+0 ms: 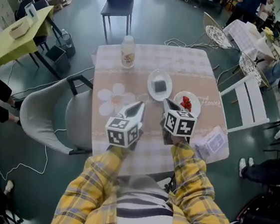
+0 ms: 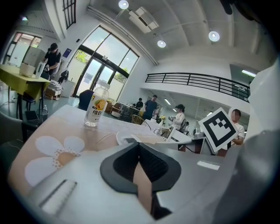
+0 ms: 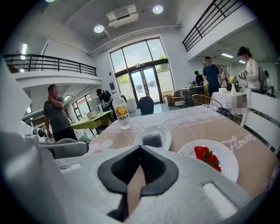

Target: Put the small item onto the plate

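As both forearms (image 1: 187,162) reach over the table (image 1: 114,78), left gripper (image 1: 141,105) and right gripper (image 1: 166,103) show jaws together.

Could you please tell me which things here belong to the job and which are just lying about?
Job, as far as I can tell: dark block, already on its plate; left tongs and right tongs, both shut and empty.

Lying about: bottle; strawberries on the strawberry plate; packet; grey chair.
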Motion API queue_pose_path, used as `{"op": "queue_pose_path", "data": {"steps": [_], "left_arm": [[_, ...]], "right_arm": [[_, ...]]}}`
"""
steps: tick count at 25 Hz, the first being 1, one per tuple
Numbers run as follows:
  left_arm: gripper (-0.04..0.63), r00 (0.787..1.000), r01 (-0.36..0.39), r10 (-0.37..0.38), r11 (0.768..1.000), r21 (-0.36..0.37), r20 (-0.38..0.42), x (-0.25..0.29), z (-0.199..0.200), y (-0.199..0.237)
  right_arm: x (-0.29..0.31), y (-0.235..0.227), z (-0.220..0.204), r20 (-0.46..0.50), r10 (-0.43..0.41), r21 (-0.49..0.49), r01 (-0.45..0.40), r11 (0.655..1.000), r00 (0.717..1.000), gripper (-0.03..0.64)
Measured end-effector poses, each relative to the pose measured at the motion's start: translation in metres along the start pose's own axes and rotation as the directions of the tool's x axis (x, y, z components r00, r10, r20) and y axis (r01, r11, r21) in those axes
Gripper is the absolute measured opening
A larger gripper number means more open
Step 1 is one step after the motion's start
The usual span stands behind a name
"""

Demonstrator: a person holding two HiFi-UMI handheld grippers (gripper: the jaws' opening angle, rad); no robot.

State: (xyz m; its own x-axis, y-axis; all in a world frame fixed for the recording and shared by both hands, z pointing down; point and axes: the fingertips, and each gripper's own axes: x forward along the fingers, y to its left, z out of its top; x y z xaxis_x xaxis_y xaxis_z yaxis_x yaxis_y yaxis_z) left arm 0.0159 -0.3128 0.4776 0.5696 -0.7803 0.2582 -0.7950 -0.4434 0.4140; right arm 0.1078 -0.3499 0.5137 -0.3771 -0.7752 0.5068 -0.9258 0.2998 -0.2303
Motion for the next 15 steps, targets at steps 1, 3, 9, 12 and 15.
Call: {"op": "queue_pose_path", "data": {"steps": [1, 3, 9, 12, 15], "left_arm": [[-0.012, 1.0, 0.002, -0.002, 1.0, 0.003, 0.003, -0.007, 0.0, -0.001], [-0.012, 1.0, 0.006, -0.006, 1.0, 0.008, 0.0, -0.019, -0.005, 0.0], [-0.012, 1.0, 0.013, -0.013, 1.0, 0.022, -0.008, -0.059, -0.017, -0.007], [-0.012, 1.0, 0.02, -0.019, 0.999, 0.033, -0.018, -0.078, -0.025, -0.008], [-0.012, 0.999, 0.026, -0.025, 0.999, 0.036, -0.024, -0.097, -0.033, -0.009]], "right_arm": [[-0.005, 0.003, -0.002, 0.002, -0.004, -0.003, 0.004, 1.0, 1.0, -0.003], [-0.015, 0.011, -0.007, 0.006, -0.01, -0.003, 0.01, 1.0, 1.0, -0.003], [-0.045, 0.037, -0.026, 0.017, -0.016, 0.003, 0.016, 1.0, 1.0, -0.003], [-0.06, 0.049, -0.035, 0.027, -0.024, 0.008, 0.024, 1.0, 0.999, -0.003], [-0.075, 0.06, -0.044, 0.033, -0.031, 0.011, 0.031, 0.999, 0.999, -0.003]]}}
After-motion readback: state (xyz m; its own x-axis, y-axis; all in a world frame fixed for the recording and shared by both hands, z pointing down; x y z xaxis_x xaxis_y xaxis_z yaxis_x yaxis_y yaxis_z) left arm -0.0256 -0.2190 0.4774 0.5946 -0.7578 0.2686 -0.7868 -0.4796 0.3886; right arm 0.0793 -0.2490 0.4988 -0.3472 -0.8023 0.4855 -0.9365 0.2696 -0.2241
